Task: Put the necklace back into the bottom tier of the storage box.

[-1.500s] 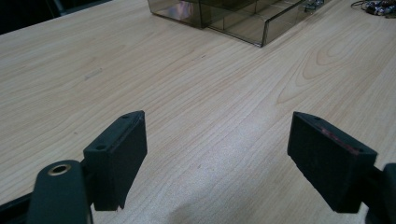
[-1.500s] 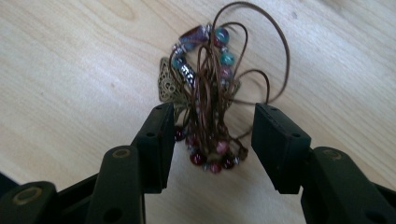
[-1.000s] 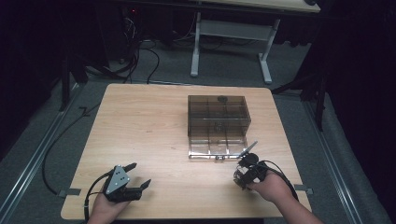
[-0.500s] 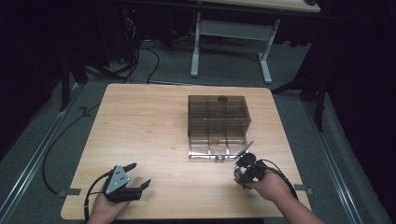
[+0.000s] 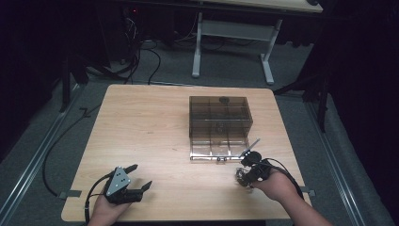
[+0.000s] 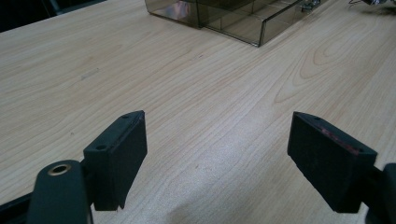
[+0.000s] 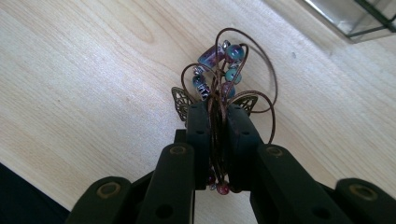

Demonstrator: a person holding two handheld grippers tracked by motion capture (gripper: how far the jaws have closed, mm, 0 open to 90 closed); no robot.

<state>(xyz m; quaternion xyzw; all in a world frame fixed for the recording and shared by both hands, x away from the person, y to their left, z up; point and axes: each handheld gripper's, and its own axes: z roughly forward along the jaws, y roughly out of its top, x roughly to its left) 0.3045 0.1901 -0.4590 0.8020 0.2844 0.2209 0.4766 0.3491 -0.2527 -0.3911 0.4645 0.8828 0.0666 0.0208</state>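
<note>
Little has moved since the earlier frames: the right gripper (image 5: 248, 170) has drifted slightly toward the near edge, still carrying its load, while the left gripper (image 5: 133, 180) has stayed put. Right fingers (image 7: 198, 135): clenched on a coiled brown-wire bracelet strung with teal and purple glass beads and brass filigree wings (image 7: 223, 74), held just above the bare wood near the table's front right corner. Left fingers (image 6: 116, 156): spread wide, grasping nothing, low over the front left of the table. Smoky translucent plastic compartment box (image 5: 219, 126): centre-right of the pale wooden table (image 5: 141, 122), its near tray section just beyond the right gripper; the compartments appear mostly empty, contents too small to tell. Progress, as a judgement: bracelet picked up; placing it into a compartment seems to remain. Obstructions: none between bracelet and box, though the springy loops may snag a divider.
</note>
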